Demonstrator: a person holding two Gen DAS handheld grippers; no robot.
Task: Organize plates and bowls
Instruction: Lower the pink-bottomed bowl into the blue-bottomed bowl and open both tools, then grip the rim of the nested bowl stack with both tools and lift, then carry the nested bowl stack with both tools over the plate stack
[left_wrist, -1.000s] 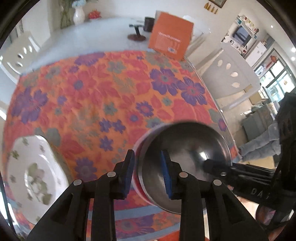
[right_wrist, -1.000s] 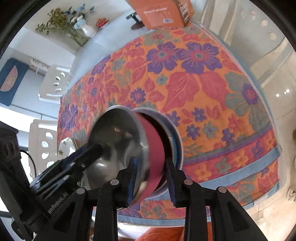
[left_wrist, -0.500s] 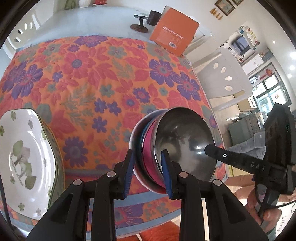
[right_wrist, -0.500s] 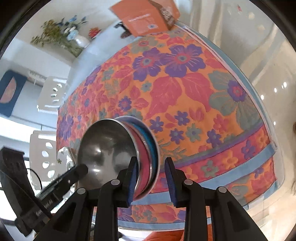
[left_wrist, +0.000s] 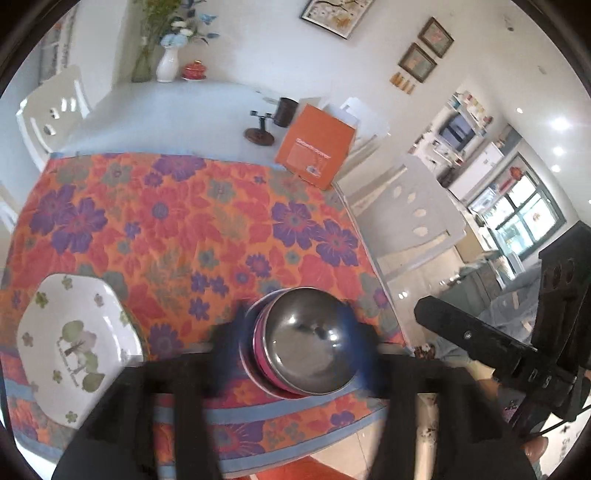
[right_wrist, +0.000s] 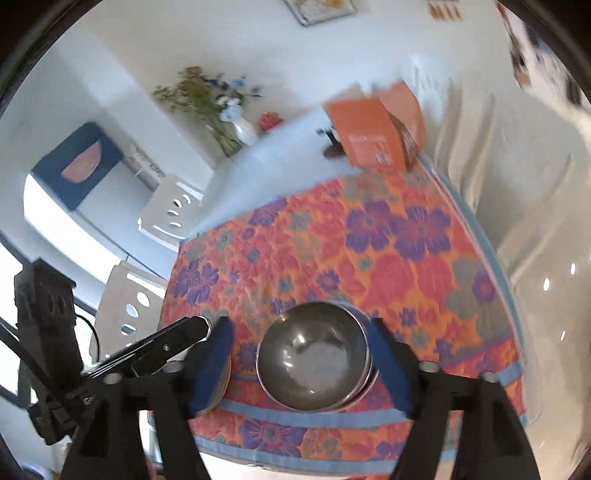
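Stack of bowls (left_wrist: 306, 343): steel bowl on top, nested in a pink-sided bowl with another rim beneath it. Stands on the flowered tablecloth (left_wrist: 177, 229) near the front edge, at about 6 o'clock in both wrist views; also seen from the right wrist (right_wrist: 314, 358).

Left gripper (left_wrist: 295, 343): jaws have just been opening and now stand wide, released. The blue pads (left_wrist: 349, 332) are blurred and sit to either side of the bowl stack, clear of its rim. Nothing is held.

Right gripper (right_wrist: 303, 362): jaws have likewise just been opening and stand wide, released. One blue pad at 9 o'clock of the stack, the other at 3 o'clock, neither pressing on it. Nothing is held.

Plate (left_wrist: 74, 347): white, angular rim, green leaf and flower print. Lies flat on the tablecloth at 9 o'clock of the bowl stack, well apart from it, near the front left corner of the cloth.

Orange box (left_wrist: 316, 147): stands at the far right edge of the cloth, at 12 o'clock of the bowls, well apart.

Vase (left_wrist: 167, 64): white, with flowers, on the far side of the white table (left_wrist: 166, 114), about 11 o'clock.

Chairs: white chair (left_wrist: 413, 206) at the right side of the table, at 2 o'clock.
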